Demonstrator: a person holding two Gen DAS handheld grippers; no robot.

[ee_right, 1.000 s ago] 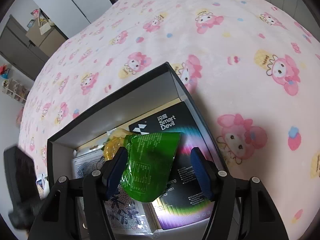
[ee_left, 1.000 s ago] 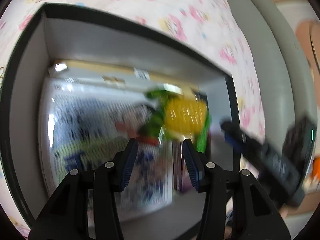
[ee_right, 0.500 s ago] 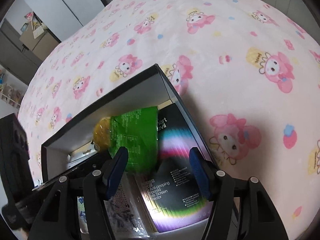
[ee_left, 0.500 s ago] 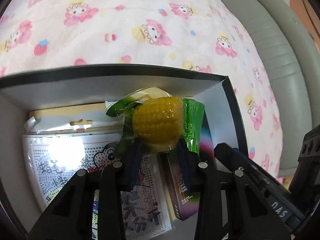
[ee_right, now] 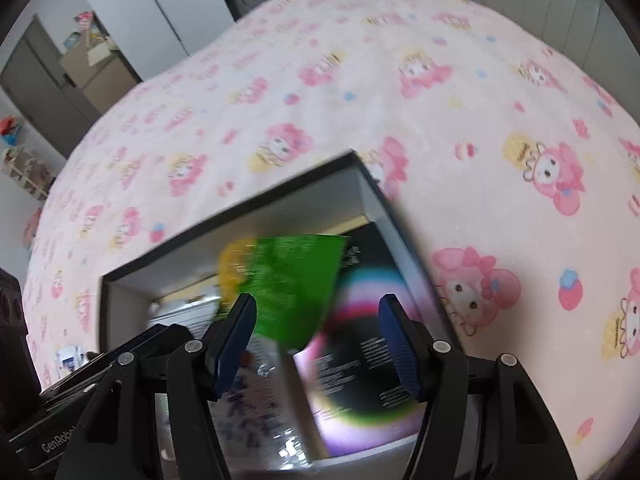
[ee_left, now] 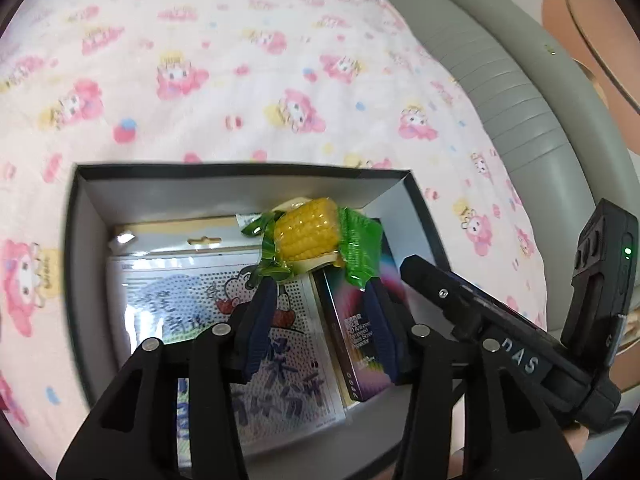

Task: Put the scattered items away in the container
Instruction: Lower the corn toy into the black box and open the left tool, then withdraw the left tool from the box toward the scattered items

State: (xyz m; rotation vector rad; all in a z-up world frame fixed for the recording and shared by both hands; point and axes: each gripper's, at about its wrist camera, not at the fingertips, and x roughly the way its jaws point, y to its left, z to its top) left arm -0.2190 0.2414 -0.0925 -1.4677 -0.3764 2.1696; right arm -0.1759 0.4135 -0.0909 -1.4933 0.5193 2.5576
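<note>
A black box with grey inner walls lies on the pink bedspread and holds flat packets. My left gripper is shut on a green packet of yellow corn and holds it over the box's far right part. In the right wrist view the corn packet is blurred, over the box. My right gripper is open and empty, close to the packet, above the box's near side.
Inside the box lie a clear packet with a dotted cartoon print and a dark box with rainbow print. The grey padded bed edge runs along the right. Cabinets and a door stand beyond the bed.
My left gripper closed on the corn packet and lifted it a little above the box contents. My right gripper, open, let it go and drew back.
</note>
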